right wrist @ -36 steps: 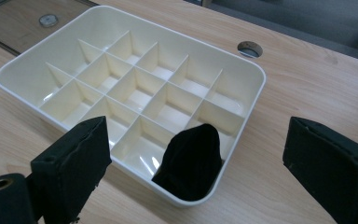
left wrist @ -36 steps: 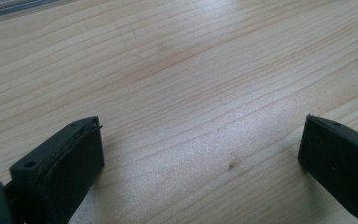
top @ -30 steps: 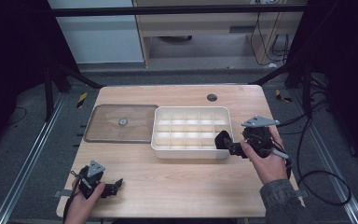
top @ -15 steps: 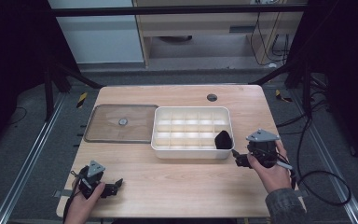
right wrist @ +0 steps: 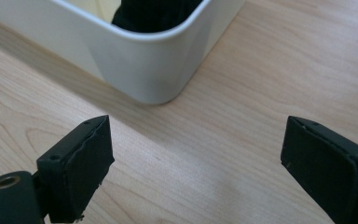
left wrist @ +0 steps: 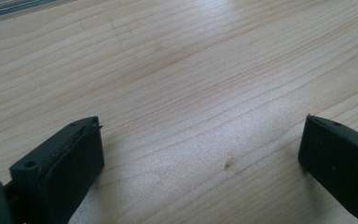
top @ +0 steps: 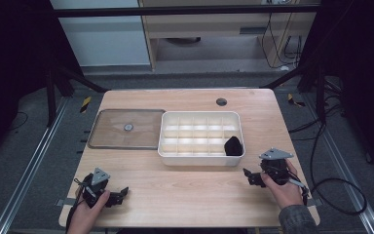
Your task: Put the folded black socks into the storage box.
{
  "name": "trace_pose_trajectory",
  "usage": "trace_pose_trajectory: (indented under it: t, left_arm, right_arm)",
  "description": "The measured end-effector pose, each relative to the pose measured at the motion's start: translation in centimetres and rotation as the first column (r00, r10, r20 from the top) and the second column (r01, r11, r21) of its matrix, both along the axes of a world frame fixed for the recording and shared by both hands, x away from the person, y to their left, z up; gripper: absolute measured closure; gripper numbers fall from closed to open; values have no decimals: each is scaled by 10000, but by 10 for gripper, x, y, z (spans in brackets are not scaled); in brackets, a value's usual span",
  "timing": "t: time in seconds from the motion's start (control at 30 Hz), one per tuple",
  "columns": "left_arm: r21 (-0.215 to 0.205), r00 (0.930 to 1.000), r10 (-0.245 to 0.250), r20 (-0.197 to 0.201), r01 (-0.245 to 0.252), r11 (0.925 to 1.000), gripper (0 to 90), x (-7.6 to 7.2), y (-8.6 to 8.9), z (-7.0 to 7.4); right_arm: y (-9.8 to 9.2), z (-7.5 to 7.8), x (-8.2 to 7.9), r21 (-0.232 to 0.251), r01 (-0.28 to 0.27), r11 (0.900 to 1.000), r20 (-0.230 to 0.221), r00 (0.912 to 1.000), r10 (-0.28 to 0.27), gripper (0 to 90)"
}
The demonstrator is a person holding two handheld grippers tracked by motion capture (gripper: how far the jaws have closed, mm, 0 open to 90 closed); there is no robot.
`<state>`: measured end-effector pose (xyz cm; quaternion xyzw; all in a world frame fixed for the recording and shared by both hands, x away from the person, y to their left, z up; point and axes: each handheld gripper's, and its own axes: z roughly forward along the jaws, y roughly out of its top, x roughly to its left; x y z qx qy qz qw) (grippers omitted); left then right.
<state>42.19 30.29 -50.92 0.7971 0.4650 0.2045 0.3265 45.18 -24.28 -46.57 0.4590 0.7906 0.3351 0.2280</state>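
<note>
Now my right hand-held gripper (top: pixel 251 177) has pulled back from the white tray (top: pixel 200 155) to the desk's near right corner, jaws spread and empty, the black object (top: pixel 233 146) left in the tray's near-right compartment, so that placement looks done.

A white compartment tray (top: pixel 202 156) sits flat on the tabletop (top: pixel 190 195), right of centre, its long side running left to right. It is a shallow rectangular box with rounded corners and thin inner walls that split it into rows of small cells. In the front-right corner cell sits a black object (top: pixel 233 146), a dark, soft-looking lump that rises about to the rim; its exact form is too dark to make out. In the right gripper view the tray's rounded near corner (right wrist: pixel 154 65) shows close up, smooth and glossy, resting on the wood, with the black object (right wrist: pixel 154 14) filling the cell just behind the wall.
</note>
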Motion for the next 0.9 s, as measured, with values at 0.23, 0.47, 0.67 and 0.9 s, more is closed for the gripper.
trace_pose_trajectory:
  t: [0.23,0.47,0.67,0.9]
  left_arm:
    - [1,10000,-15,-8,15,10000,0,0,0,0]
    - [15,10000,-13,-12,13,10000,0,0,0,0]
    - [15,10000,-15,-17,15,10000,0,0,0,0]
    - [13,10000,-15,-11,15,10000,0,0,0,0]
  right_arm:
    - [3,-18,-6,16,-51,10000,-215,9998,51,91]
    - [5,-29,-7,-61,-63,10000,-307,9995,61,90]
    - [6,-35,-6,26,-31,10000,-362,9993,32,84]
    - [10,-39,-4,-201,97,9997,-330,9994,-104,72]
